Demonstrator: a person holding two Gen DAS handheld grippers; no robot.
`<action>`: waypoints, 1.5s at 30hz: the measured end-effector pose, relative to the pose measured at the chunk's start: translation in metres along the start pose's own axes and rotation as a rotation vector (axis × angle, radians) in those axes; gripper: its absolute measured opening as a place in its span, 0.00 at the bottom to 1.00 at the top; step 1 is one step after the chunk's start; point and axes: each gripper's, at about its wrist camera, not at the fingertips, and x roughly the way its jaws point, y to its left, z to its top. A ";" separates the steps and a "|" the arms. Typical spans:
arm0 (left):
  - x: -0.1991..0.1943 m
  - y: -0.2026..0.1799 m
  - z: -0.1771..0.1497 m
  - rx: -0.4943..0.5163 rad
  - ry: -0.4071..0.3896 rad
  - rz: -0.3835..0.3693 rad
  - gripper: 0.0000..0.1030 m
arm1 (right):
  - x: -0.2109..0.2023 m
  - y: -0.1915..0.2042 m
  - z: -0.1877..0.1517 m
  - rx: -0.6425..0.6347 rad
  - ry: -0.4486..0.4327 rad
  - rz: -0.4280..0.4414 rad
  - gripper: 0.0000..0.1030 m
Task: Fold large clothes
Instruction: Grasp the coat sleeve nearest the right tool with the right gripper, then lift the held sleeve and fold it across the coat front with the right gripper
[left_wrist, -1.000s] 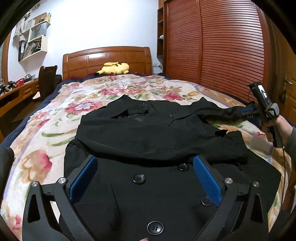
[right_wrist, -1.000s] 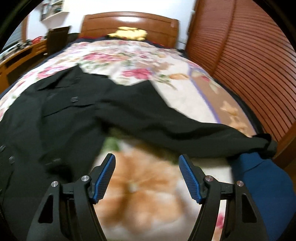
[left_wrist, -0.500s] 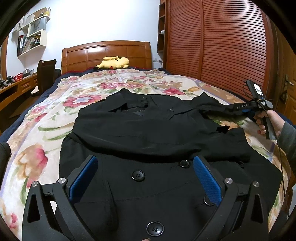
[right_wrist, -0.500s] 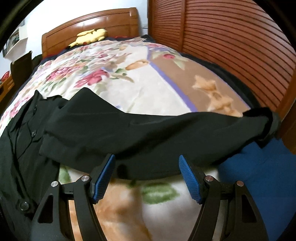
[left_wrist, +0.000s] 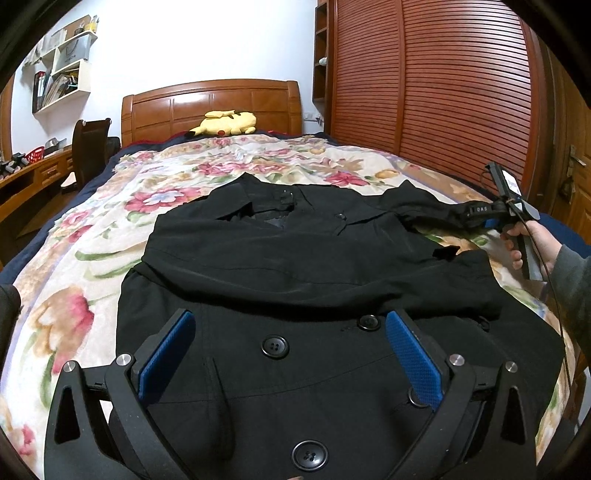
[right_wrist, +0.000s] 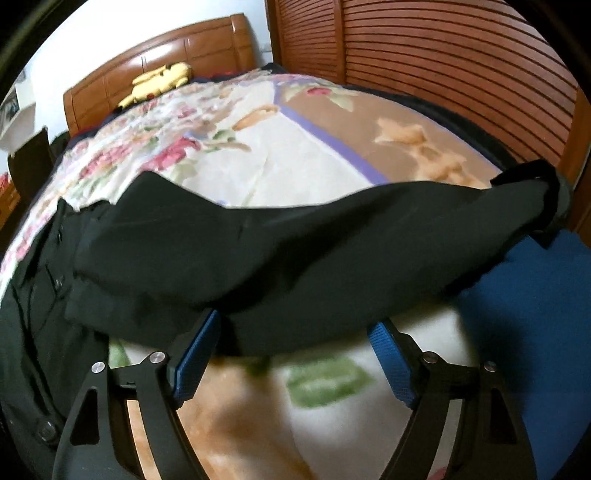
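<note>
A: Left wrist view, largest item first?
B: Bed (left_wrist: 92, 229), floral cover, filling most of the view. Wooden headboard (left_wrist: 210, 107) at the far end. Slatted wardrobe doors (left_wrist: 436, 92) along the right side.

A: Next?
B: Black coat (left_wrist: 314, 266), the task's garment. Laid flat on the bed, buttoned front up, collar toward the headboard. One sleeve is folded across the chest; the other sleeve (left_wrist: 432, 210) runs out toward the right edge of the bed.

A: Grippers?
B: Left gripper (left_wrist: 290, 354), above the coat's lower front, blue pads spread wide, nothing between them. Two large buttons (left_wrist: 274, 347) lie between and below the fingers. Right gripper (left_wrist: 491, 221), seen from the left camera at the sleeve's end, held in the person's right hand (left_wrist: 532, 243).

A: Right wrist view?
B: Sleeve (right_wrist: 314, 251) stretches across the frame, lifted off the cover along its middle, its lower edge crossing the pad tips. Right gripper (right_wrist: 291, 354) released, jaws wide; whether the fabric sits between the pads or just over them, I cannot tell. Cuff (right_wrist: 532, 184) at far right. Blue fabric (right_wrist: 535, 314) lies under it.

A: Small items?
B: Yellow plush toy (left_wrist: 225, 123), against the headboard. Wall shelf (left_wrist: 62, 74) with books at upper left. Dark chair (left_wrist: 90, 147) beside the bed at left.
</note>
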 end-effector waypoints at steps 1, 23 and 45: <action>0.000 0.000 0.000 0.000 0.002 0.000 1.00 | 0.003 -0.002 0.002 0.011 0.002 0.006 0.80; -0.002 0.000 0.000 0.003 -0.010 -0.012 1.00 | -0.088 0.090 0.005 -0.259 -0.268 0.025 0.05; -0.002 0.006 0.001 -0.019 -0.005 -0.011 1.00 | -0.130 0.212 -0.071 -0.550 -0.185 0.344 0.05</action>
